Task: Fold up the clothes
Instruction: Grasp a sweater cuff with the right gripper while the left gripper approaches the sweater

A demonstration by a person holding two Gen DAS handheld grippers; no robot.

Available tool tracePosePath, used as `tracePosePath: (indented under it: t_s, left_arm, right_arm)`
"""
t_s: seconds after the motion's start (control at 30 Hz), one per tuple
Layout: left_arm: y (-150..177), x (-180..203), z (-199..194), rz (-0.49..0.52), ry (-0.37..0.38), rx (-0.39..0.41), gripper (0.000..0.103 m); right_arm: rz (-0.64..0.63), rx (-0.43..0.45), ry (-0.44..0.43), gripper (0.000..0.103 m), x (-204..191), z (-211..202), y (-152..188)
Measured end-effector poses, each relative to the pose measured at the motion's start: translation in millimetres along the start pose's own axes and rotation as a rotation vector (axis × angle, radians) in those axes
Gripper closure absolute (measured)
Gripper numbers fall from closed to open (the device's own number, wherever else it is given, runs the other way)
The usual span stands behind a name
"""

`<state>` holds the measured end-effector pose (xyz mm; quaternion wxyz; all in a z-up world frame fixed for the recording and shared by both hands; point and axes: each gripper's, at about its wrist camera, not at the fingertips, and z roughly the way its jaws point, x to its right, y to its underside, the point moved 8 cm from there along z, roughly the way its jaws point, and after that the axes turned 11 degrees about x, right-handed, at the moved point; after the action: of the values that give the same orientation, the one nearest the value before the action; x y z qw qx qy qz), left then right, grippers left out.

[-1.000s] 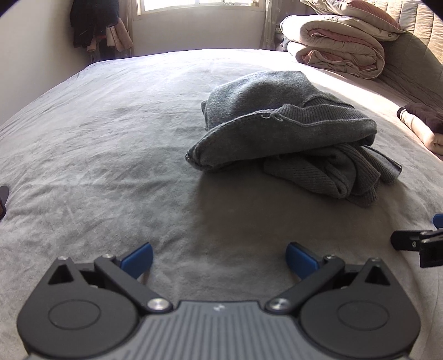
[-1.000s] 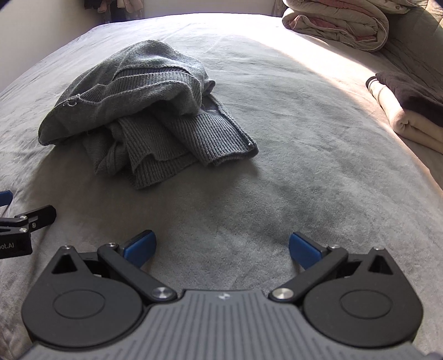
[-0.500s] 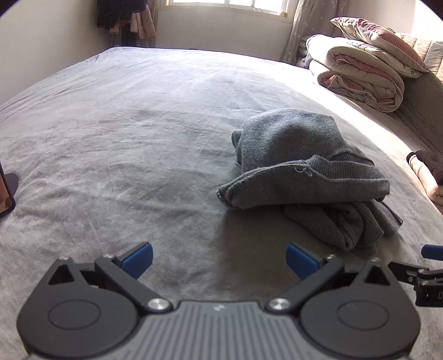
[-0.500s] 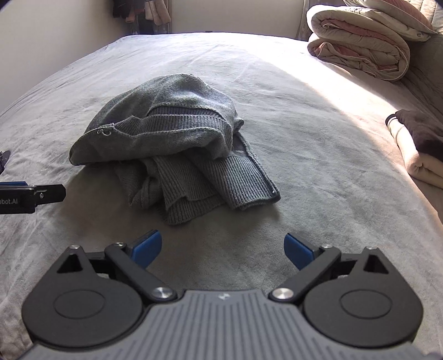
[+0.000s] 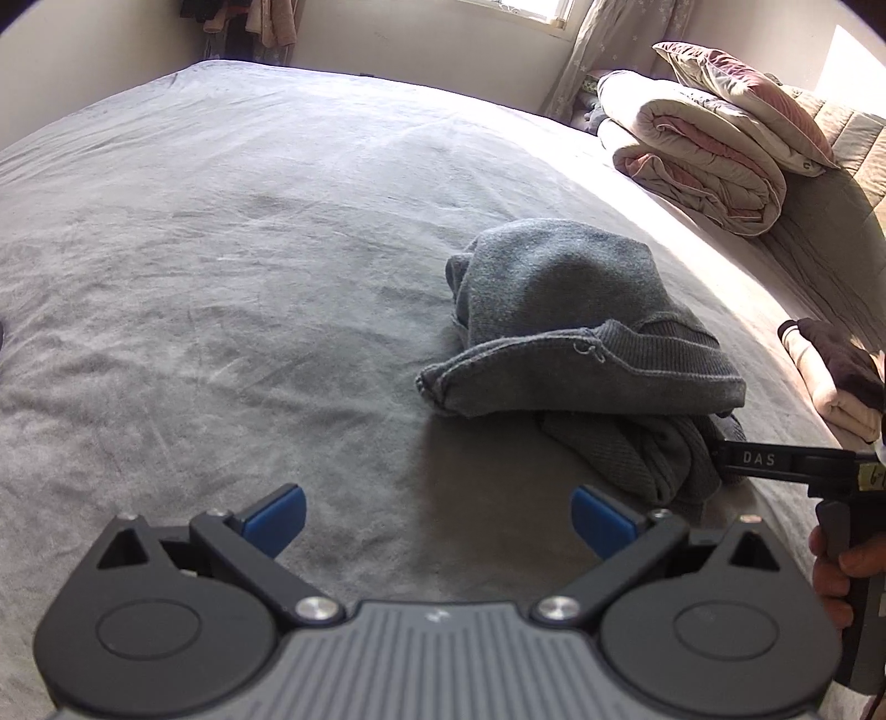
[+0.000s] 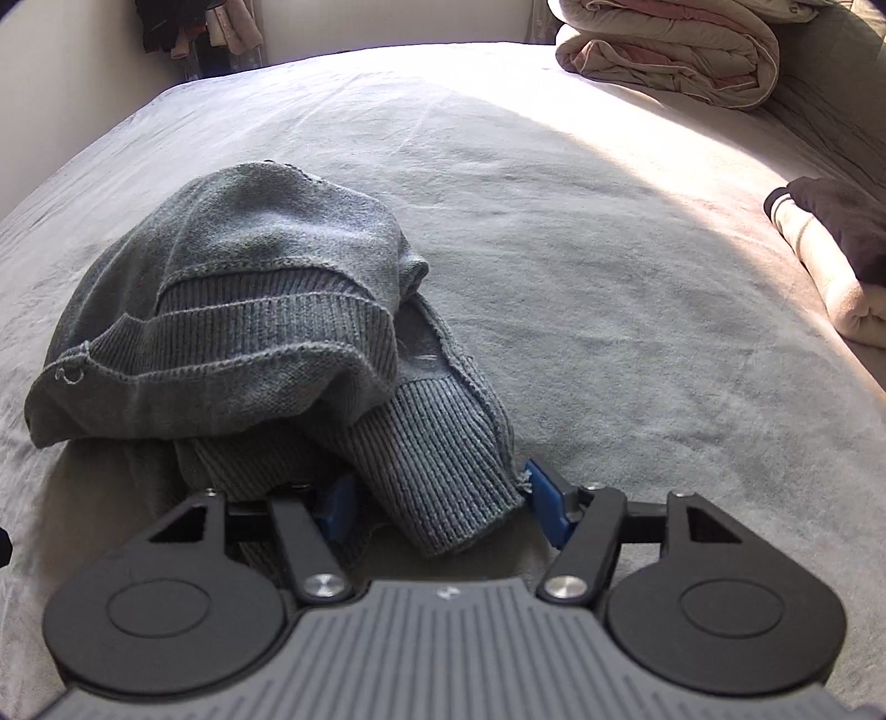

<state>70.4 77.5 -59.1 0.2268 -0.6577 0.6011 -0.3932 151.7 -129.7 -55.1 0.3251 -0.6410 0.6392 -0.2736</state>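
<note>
A crumpled grey knit sweater (image 5: pixel 559 327) lies in a heap on the grey bed; it also shows in the right wrist view (image 6: pixel 249 310). My left gripper (image 5: pixel 437 518) is open and empty, low over the bed, short of the sweater and to its left. My right gripper (image 6: pixel 443 501) has its blue pads (image 6: pixel 545 498) on either side of the sweater's ribbed cuff (image 6: pixel 448 487), the jaws partly closed and not clamped. The right gripper's finger shows in the left wrist view (image 5: pixel 775 462) at the sweater's right edge.
The grey bedspread (image 5: pixel 221 277) covers the whole bed. A folded quilt stack (image 5: pixel 714 149) sits at the far right by the headboard. Folded cream and dark clothes (image 6: pixel 830 260) lie at the right edge. Clothes hang in the far corner (image 5: pixel 249 27).
My right gripper has moved forward to the sweater and its jaws have narrowed around the ribbed cuff. My left gripper has drawn back and turned left, still open.
</note>
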Motion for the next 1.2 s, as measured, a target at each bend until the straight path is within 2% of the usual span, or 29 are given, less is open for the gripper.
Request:
tracePosePath:
  t_s: [0.03, 0.07, 0.1, 0.13, 0.27, 0.47, 0.8, 0.97, 1.0, 1.03, 1.07, 1.2]
  left_arm:
    - [0, 2, 0, -0.008, 0.012, -0.002, 0.001]
    - [-1, 5, 0, -0.015, 0.022, -0.005, 0.001]
    - [-1, 7, 1, -0.019, 0.032, -0.009, 0.001]
    - [0, 8, 1, -0.022, 0.036, -0.012, 0.001]
    - [2, 11, 1, -0.035, 0.034, -0.020, 0.001]
    - [1, 6, 3, -0.069, 0.031, -0.033, 0.001]
    - [-1, 4, 7, -0.145, 0.075, -0.058, 0.001]
    - [-5, 12, 3, -0.130, 0.119, -0.039, 0.001]
    - [-5, 14, 2, -0.124, 0.130, -0.035, 0.001]
    - [-5, 16, 1, -0.118, 0.141, -0.032, 0.001]
    - [-5, 17, 1, -0.114, 0.149, -0.033, 0.001]
    - [-3, 15, -2, -0.115, 0.146, -0.036, 0.001]
  right_arm:
    - [-0.007, -0.001, -0.010, 0.066, -4, -3, 0]
    - [-0.014, -0.002, -0.020, 0.077, -8, -7, 0]
    - [-0.031, -0.012, -0.017, 0.085, -12, -11, 1]
    - [-0.049, -0.022, -0.014, 0.087, -15, -15, 2]
    - [-0.074, -0.045, -0.019, 0.089, -26, -34, 4]
    - [-0.092, -0.072, -0.116, 0.090, -50, -70, 11]
    - [-0.112, -0.167, -0.304, 0.090, -90, -123, 42]
    - [-0.147, -0.142, -0.313, 0.081, -86, -129, 37]
    - [-0.139, -0.129, -0.299, 0.068, -80, -128, 34]
    - [-0.132, -0.116, -0.284, 0.048, -75, -127, 31]
    - [-0.126, -0.095, -0.268, 0.041, -69, -127, 28]
    - [-0.126, -0.034, -0.217, 0.039, -50, -124, 14]
